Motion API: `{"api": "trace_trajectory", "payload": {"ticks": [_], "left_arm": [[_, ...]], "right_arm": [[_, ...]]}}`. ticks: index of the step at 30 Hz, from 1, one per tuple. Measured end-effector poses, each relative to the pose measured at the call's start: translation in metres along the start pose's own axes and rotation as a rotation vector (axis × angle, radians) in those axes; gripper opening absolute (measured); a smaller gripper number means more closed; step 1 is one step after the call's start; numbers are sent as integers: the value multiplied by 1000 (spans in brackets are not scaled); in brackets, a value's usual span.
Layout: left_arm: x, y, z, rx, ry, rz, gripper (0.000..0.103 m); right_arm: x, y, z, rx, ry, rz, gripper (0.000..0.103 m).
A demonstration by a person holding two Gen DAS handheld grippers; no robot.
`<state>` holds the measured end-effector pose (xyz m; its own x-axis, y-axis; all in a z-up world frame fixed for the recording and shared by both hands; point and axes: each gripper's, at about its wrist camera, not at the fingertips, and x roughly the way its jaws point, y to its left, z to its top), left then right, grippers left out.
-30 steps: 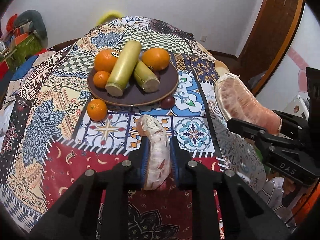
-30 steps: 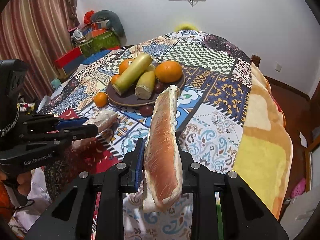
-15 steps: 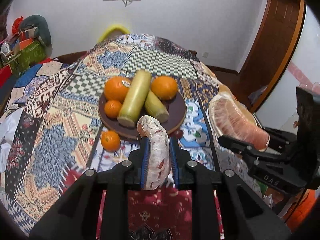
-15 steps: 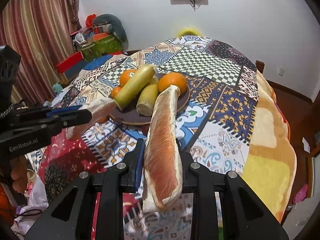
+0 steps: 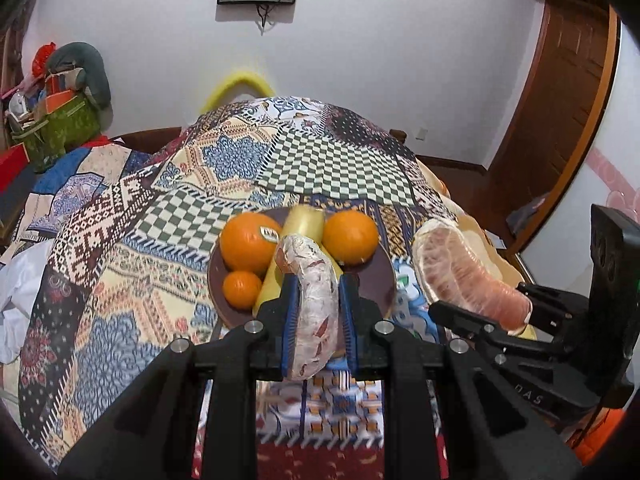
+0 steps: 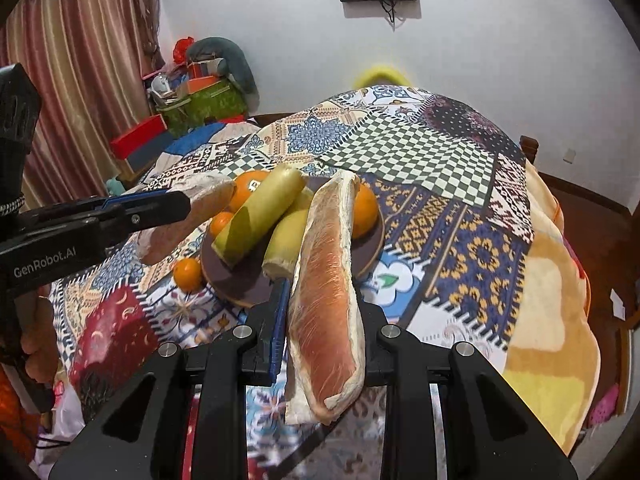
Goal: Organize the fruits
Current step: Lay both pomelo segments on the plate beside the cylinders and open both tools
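My left gripper [image 5: 314, 304] is shut on a pale, reddish-flecked pomelo segment [image 5: 310, 300] and holds it just in front of the brown plate [image 5: 378, 280]. The plate carries two large oranges [image 5: 248, 246], a small orange [image 5: 241, 289] and yellow-green cane pieces [image 6: 256, 214]. My right gripper [image 6: 322, 312] is shut on a large pink pomelo wedge [image 6: 326, 300], held above the cloth at the plate's right side; it also shows in the left wrist view [image 5: 468, 276]. A loose small orange [image 6: 187, 274] lies on the cloth left of the plate.
The patchwork tablecloth [image 5: 332, 168] covers a round table. A yellow blanket [image 6: 552, 312] drapes its right side. Boxes and bags [image 6: 196, 100] stand by the curtain at the back left. A wooden door [image 5: 560, 100] is at the right.
Both grippers have moved forward toward the plate with their pomelo pieces. The plate now sits closer, and the left piece overlaps its front rim.
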<state>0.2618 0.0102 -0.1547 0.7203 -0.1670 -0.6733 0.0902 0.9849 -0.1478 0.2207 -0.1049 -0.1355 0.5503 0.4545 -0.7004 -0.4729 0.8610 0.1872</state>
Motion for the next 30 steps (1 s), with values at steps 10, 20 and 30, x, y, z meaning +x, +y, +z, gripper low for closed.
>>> {"api": "trace_trajectory", "payload": {"ticks": [10,20,30], "left_arm": [[24,0,18,7,-23,10,20],[45,-1,24,21,-9,5,19],[67,4,20,-3,66,-41,19]], "right_arm": [[28,-1,15,1,2,30,24],[54,-3,29,-31,12,57,24],[66,-10,26,-16,54,97,24]]}}
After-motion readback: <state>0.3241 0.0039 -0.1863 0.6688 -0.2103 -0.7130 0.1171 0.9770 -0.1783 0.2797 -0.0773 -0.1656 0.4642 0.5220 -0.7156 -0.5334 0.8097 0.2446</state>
